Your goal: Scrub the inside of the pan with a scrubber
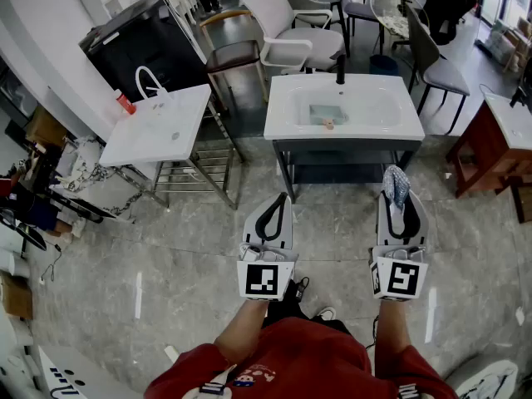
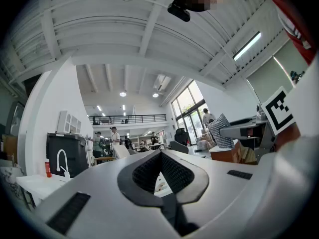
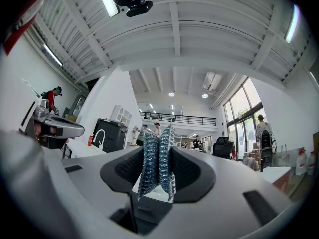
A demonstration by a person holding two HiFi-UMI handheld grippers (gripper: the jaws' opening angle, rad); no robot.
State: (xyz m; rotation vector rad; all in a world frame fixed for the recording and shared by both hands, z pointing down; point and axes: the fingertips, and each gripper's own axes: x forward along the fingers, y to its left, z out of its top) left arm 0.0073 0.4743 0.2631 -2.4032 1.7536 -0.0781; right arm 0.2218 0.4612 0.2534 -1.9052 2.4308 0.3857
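A silvery-blue mesh scrubber point(image 3: 155, 169) stands folded upright, pinched between the jaws of the right gripper point(image 3: 158, 142).

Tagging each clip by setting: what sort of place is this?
Probably an open indoor hall used as a test space, not a home kitchen: a freestanding sink, loose chairs, a mezzanine railing.

Bright, even indoor light all round. In the head view the glossy floor point(image 1: 166, 256) throws back pale streaks of glare, and a soft shadow sits under the sink point(image 1: 278, 106). Both gripper views bend hard at the edges, with black corners. A ceiling strip light point(image 2: 246, 45) and tall windows point(image 2: 192, 111) burn white. The scrubber point(image 3: 158, 166) reads crisp; the right gripper point(image 3: 158, 148) goes soft close to the lens.
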